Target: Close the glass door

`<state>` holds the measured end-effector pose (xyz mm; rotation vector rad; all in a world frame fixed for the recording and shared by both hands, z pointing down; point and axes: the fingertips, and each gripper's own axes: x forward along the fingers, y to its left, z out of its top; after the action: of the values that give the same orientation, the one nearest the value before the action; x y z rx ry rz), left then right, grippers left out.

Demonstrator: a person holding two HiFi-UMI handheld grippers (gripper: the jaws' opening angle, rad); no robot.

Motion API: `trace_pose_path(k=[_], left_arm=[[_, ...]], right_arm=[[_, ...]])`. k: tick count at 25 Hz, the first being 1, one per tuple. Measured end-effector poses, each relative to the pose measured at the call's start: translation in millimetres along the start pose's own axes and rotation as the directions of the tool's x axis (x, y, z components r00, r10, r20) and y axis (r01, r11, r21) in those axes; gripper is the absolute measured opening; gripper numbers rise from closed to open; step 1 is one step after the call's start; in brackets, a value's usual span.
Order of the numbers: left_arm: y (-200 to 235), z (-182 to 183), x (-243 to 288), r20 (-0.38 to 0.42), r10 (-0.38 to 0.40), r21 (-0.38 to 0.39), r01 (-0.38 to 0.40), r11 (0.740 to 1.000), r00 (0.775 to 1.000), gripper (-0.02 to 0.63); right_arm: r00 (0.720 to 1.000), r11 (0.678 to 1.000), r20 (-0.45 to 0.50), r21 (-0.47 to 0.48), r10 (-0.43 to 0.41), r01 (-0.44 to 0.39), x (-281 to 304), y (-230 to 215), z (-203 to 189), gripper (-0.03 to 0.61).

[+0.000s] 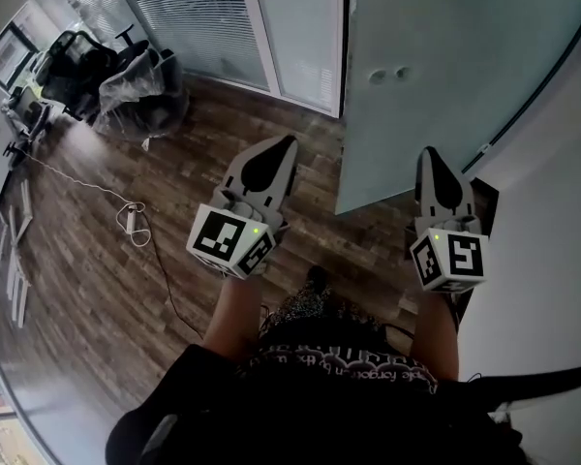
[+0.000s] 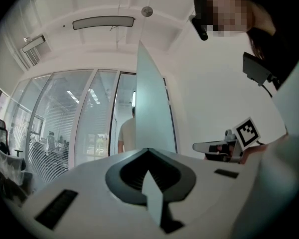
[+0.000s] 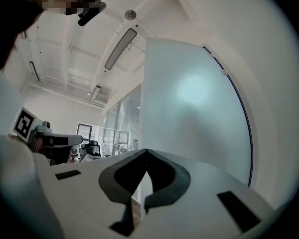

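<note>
Standing vertical, glass door [image 1: 436, 76] edge-on toward left claw [image 1: 287, 143] and right claw [image 1: 429, 153], both clenched.

The glass door [image 1: 436, 76] is standing just ahead. The left gripper [image 1: 288, 143] and the right gripper [image 1: 429, 153] are pointing toward it, side by side. Chairs [image 1: 87, 66] are sitting far off on the left. A cable [image 1: 126, 216] is lying on the floor [image 1: 77, 289] between the chairs and the left gripper

The glass door [image 1: 436, 66] stands ahead of my right tool [image 1: 430, 155], wall [image 1: 552, 240] close on the right; left, the floor [image 1: 77, 279] lies open but for a cable [image 1: 155, 250].
</note>
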<state>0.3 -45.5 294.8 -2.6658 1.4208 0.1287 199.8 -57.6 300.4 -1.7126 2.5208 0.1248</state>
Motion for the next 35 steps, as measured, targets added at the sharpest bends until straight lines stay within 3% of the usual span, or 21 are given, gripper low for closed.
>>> trace_pose_path(k=[15, 26, 33, 35], left_arm=[[78, -20, 114, 0.017, -0.084, -0.026, 0.084, 0.996, 0.996, 0.002], [113, -28, 157, 0.013, -0.105, -0.027, 0.106, 0.994, 0.994, 0.002], [120, -30, 175, 0.006, -0.075, -0.024, 0.075, 0.997, 0.997, 0.002], [121, -30, 175, 0.003, -0.057, -0.024, 0.057, 0.998, 0.998, 0.003]], right_arm=[[0.997, 0.998, -0.040, -0.021, -0.064, 0.063, 115, -40, -28, 0.003], [0.993, 0.996, -0.076, -0.005, -0.092, 0.092, 160, -56, -48, 0.003], [0.992, 0.999, -0.121, 0.008, -0.036, 0.037, 180, -67, -65, 0.007], [0.989, 1.000, -0.148, 0.014, -0.013, 0.016, 185, -70, -73, 0.052]])
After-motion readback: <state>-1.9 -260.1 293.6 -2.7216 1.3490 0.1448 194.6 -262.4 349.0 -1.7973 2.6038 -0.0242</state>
